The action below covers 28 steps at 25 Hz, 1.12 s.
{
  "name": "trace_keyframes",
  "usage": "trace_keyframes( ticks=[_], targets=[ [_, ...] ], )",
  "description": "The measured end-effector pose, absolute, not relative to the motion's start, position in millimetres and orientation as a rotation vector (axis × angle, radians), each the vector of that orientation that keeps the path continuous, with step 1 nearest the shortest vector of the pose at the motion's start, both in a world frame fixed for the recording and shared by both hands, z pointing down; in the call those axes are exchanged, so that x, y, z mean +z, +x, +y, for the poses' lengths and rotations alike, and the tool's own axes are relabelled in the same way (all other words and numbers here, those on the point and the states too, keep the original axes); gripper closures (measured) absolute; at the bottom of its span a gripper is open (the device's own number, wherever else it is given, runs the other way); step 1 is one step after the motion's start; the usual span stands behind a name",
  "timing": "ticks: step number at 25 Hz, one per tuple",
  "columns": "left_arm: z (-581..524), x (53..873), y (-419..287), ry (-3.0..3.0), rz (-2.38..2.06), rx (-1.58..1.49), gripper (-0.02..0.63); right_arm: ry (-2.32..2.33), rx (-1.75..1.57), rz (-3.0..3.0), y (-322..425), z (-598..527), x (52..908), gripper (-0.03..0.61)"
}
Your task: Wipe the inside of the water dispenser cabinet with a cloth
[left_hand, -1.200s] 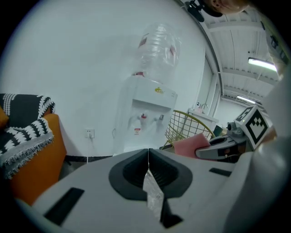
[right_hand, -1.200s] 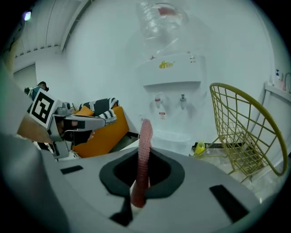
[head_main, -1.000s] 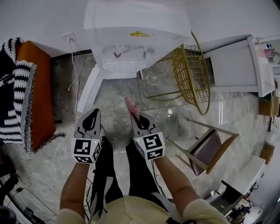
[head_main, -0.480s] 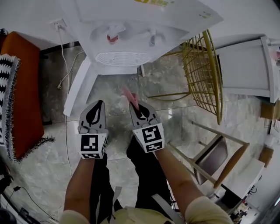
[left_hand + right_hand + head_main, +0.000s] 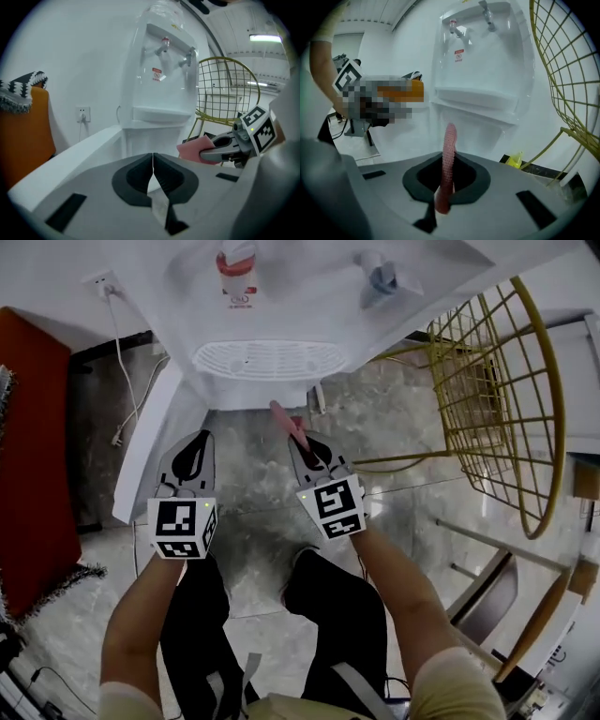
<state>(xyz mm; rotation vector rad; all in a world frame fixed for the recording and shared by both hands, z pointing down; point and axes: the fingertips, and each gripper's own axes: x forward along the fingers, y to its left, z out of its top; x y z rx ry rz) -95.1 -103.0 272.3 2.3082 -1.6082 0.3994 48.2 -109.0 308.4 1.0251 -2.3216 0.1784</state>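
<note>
My right gripper (image 5: 305, 448) clamps the pink cloth (image 5: 284, 418) by its edge, just before the water dispenser (image 5: 272, 334). I judge the cloth light and soft, though it stands upright. My left gripper (image 5: 195, 451) is closed, empty.

The water dispenser (image 5: 267, 310) at twelve o'clock is smooth, glossy white plastic. The pink cloth (image 5: 449, 150) has a bumpy weave. The floor (image 5: 246, 479) is polished, marble-like stone. The wire chair (image 5: 469, 371) at two o'clock is golden metal.
</note>
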Motion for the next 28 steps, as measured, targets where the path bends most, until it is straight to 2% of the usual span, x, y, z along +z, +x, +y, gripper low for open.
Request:
trace_keyframes(
  ticks=[5,13,21,25,28],
  targets=[
    [-133,311,-84,2.443,-1.591,0.408,0.598,1.106,0.120,-2.312,59,-153,357,0.552],
    [-167,349,-81,2.452,-1.641,0.242,0.598,1.279,0.080,-2.359,70,-199,401,0.552],
    [-179,339,-77,2.586,-1.721,0.156,0.598,1.518,0.086,-2.441,79,-229,393,0.552],
    [-181,334,-87,2.548,-1.823,0.189,0.598,1.568,-0.034,-2.463,82,-236,370,0.552],
    [-179,328,-96,2.487,-1.848,0.144,0.598,1.634,0.030,-2.468,89,-240,357,0.552]
  ],
)
